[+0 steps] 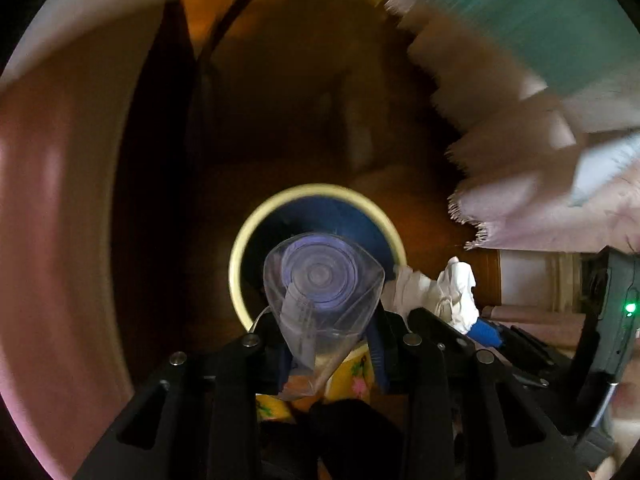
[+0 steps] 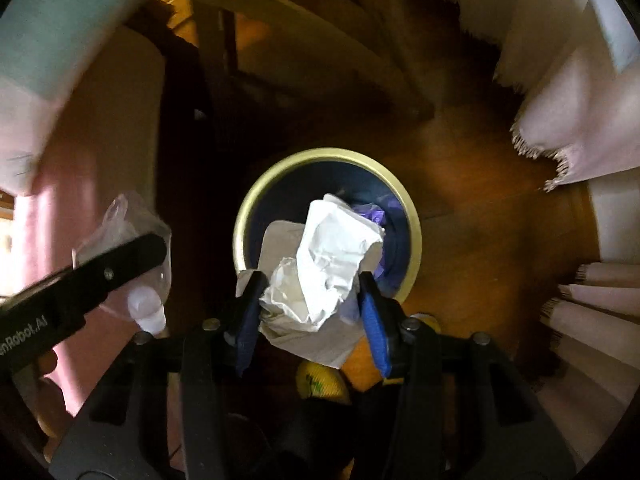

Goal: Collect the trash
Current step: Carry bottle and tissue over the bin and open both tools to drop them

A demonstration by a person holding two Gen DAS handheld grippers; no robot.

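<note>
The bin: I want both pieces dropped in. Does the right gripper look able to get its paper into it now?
Probably yes. The right gripper holds the crumpled paper over the open bin, and nothing shows between them.

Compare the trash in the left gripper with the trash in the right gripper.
The left gripper holds a clear, see-through plastic cup, squashed. The right gripper holds white, opaque crumpled paper. The cup keeps a round base; the paper is shapeless. Both hang over the blue bin.
</note>
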